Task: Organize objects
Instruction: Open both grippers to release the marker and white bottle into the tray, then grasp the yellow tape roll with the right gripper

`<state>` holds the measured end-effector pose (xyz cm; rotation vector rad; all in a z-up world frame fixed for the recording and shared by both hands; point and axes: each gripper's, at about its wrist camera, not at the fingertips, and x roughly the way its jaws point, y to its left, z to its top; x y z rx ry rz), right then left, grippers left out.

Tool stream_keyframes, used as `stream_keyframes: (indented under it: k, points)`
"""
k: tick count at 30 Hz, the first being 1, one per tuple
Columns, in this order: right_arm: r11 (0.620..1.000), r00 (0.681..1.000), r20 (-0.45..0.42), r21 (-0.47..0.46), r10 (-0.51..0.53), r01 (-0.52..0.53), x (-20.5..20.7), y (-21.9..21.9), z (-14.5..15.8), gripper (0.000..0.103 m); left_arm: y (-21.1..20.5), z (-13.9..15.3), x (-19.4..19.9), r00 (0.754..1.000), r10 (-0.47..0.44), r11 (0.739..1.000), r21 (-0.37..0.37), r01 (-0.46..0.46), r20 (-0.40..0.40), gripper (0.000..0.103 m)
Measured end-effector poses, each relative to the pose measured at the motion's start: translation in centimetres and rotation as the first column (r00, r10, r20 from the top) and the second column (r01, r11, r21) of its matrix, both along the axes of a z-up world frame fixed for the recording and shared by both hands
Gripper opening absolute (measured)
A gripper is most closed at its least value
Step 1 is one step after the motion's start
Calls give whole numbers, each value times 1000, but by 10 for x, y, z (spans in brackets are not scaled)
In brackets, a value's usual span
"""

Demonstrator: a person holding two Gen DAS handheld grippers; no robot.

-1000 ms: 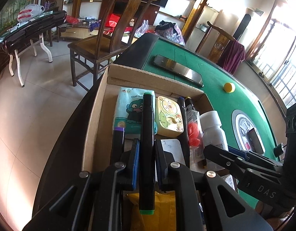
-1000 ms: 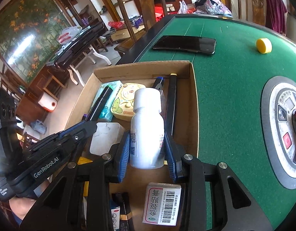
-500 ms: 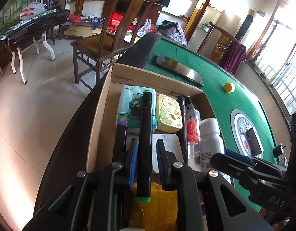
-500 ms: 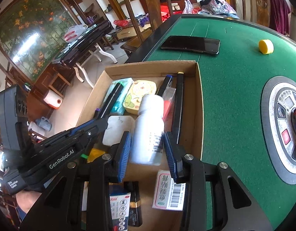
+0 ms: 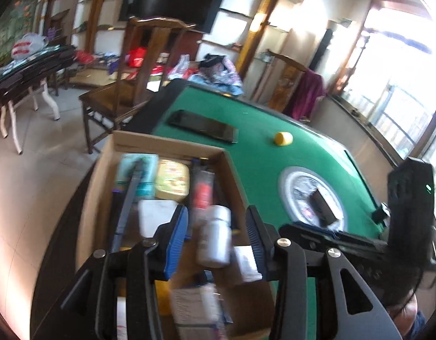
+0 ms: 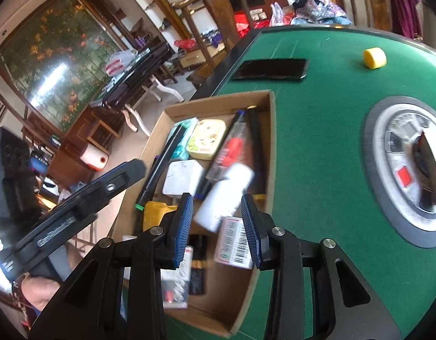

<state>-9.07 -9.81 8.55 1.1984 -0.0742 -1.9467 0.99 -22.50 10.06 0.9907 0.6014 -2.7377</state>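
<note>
A cardboard box (image 5: 104, 170) (image 6: 272, 130) sits on the green table, filled with several small items. A black marker with a green end (image 5: 124, 206) (image 6: 158, 170) lies along the box's left side. My left gripper (image 5: 215, 235) hangs above the box with its jaws opening and nothing pressed between the pads. A white bottle (image 5: 215, 238) (image 6: 223, 198) lies tilted in the box below both grippers. My right gripper (image 6: 218, 221) is open above it, pads clear of the bottle.
The box also holds a yellow tin (image 5: 172, 180), a white block (image 5: 155, 218) and a barcoded packet (image 6: 232, 240). On the felt lie a black phone (image 5: 203, 126), a yellow cap (image 5: 283, 138) and a round control panel (image 5: 311, 198). A wooden chair (image 5: 133, 85) stands beyond the table.
My left gripper let go of the black marker, opened and rose back from the box. My right gripper lifted away from the white bottle, which now lies tilted in the box.
</note>
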Motion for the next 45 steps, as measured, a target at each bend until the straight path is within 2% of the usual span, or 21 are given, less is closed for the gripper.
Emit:
stream_keyframes:
  k: [4,7,8,9,10,13,17,20,22,23,24,25,28,30,32,34,35,37,40,41,45]
  points:
    - [996,996,-28,2,-88,88,-17,57,8,35,54,-1,-13,993,-120,993,-10,119,-11,51]
    - [975,974,-57,29,-220,221,-44,108,10,35,90,-11,-32,981,-193,981,0,193,3,51]
    - [961,960,-92,61,-265,271,-54,123,10,37,101,-16,-39,977,-214,977,8,214,12,51]
    - [947,948,-127,104,-291,304,-63,132,8,48,110,-21,-46,973,-229,973,24,229,15,51]
    - [930,938,-152,154,-310,332,-72,139,3,52,116,-25,-51,971,-236,971,38,236,19,51]
    - [914,931,-148,194,-333,357,-98,154,-16,53,127,-41,-64,968,-248,967,76,244,45,51]
    - [910,942,-141,247,-306,333,-110,142,-37,53,120,-52,-69,970,-233,970,85,227,73,51]
    - [919,946,-133,230,-296,320,-113,138,-48,53,115,-55,-69,971,-225,972,85,218,77,51]
    - [955,968,-92,170,-232,244,-106,131,-47,53,117,-58,-70,971,-226,972,80,219,83,51]
    - [986,990,-16,91,-139,140,-101,126,-44,53,118,-60,-71,970,-229,972,79,223,87,51]
    - [997,996,32,30,-78,77,-98,124,-39,53,118,-61,-72,969,-230,971,80,224,85,51]
    - [998,998,39,0,-57,57,-95,124,-32,53,120,-62,-72,970,-228,972,81,222,78,51]
    - [988,988,-44,45,-148,150,-105,128,-2,53,124,-69,-73,975,-217,974,83,213,48,51]
    - [968,965,-153,95,-215,231,-117,125,19,53,125,-73,-75,973,-223,972,92,217,56,51]
    - [950,946,-232,163,-225,265,-135,107,35,53,126,-75,-74,972,-228,971,87,223,51,51]
    - [939,926,-308,193,-219,286,-158,89,46,53,126,-77,-75,972,-227,972,75,222,59,51]
    - [937,925,-321,211,-203,279,-174,75,49,53,126,-78,-75,971,-232,971,70,227,62,51]
    - [917,915,-345,253,-211,308,-204,56,48,53,126,-78,-73,972,-230,972,62,226,57,51]
    - [912,923,-323,274,-211,304,-247,31,31,53,127,-78,-73,975,-218,976,35,216,52,51]
    - [897,923,-326,317,-202,308,-260,19,20,53,128,-78,-73,975,-216,976,29,214,54,51]
    - [871,929,-323,386,-182,305,-290,5,-5,53,130,-81,-74,975,-216,976,34,215,59,51]
